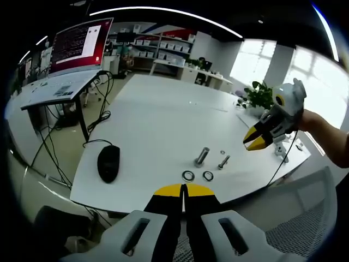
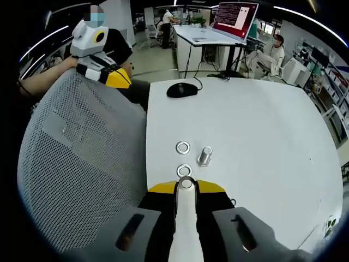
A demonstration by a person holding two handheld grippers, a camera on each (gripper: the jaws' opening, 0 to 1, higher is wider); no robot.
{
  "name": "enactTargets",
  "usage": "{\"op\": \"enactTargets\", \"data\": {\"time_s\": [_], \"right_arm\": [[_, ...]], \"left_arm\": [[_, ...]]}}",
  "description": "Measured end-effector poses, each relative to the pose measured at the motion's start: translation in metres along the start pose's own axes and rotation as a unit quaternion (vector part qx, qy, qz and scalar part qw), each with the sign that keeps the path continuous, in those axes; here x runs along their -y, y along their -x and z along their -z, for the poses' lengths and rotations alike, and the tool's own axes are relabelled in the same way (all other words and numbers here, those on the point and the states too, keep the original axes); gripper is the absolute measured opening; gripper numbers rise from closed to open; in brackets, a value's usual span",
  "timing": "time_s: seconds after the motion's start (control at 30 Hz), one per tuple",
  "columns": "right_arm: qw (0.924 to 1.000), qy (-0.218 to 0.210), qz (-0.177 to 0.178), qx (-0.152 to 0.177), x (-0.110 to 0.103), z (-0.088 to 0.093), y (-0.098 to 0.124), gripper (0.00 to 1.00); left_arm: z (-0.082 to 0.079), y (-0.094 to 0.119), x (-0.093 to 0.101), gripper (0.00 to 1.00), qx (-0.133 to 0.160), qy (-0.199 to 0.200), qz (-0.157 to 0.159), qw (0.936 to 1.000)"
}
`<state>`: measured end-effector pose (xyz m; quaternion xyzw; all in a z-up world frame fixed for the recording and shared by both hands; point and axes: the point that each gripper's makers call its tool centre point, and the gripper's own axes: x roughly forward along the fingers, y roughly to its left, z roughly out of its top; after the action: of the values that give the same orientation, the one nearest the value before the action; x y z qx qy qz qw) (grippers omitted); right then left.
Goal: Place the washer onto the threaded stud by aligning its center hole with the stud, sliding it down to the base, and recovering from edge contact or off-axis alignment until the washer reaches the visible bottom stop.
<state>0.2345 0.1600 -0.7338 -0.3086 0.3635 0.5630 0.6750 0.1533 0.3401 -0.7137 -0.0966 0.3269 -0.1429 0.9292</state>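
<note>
A short threaded stud (image 1: 202, 156) (image 2: 205, 155) stands on the white table (image 1: 158, 120) (image 2: 262, 136). Two steel washers (image 1: 188, 175) (image 1: 208, 175) lie flat just in front of it; in the right gripper view these washers (image 2: 182, 147) (image 2: 184, 170) are to its left. A smaller bolt (image 1: 223, 161) (image 2: 186, 183) lies beside the stud. My left gripper (image 1: 184, 190) (image 2: 119, 78) hovers off the table's near edge, shut and empty. My right gripper (image 2: 186, 186) (image 1: 256, 140) hangs above the table to the right of the stud, jaws slightly apart, holding nothing.
A black mouse (image 1: 108, 162) (image 2: 181, 89) with its cable sits near the table edge. A grey mesh chair back (image 2: 82, 158) stands against the table's side. A desk with a monitor (image 1: 80, 43), a plant (image 1: 260, 94) and people (image 2: 275, 52) are further off.
</note>
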Motion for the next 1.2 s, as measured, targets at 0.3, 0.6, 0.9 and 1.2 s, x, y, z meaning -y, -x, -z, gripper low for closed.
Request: {"op": "enactTargets", "data": {"time_s": [0.3, 0.6, 0.9, 1.2], "right_arm": [[0.9995, 0.004, 0.006, -0.029, 0.009, 0.013, -0.007, 0.13], [0.9973, 0.03, 0.013, -0.066, 0.019, 0.024, -0.026, 0.13], [0.9936, 0.043, 0.012, -0.104, 0.026, 0.037, -0.044, 0.13], [0.9921, 0.04, 0.007, -0.118, 0.029, 0.044, -0.052, 0.13]], "left_arm": [[0.0, 0.0, 0.0, 0.0, 0.0, 0.0, 0.0, 1.0], [0.0, 0.0, 0.0, 0.0, 0.0, 0.0, 0.0, 1.0], [0.0, 0.0, 0.0, 0.0, -0.001, 0.0, 0.0, 1.0], [-0.001, -0.001, 0.0, 0.0, 0.0, 0.001, -0.001, 1.0]]}}
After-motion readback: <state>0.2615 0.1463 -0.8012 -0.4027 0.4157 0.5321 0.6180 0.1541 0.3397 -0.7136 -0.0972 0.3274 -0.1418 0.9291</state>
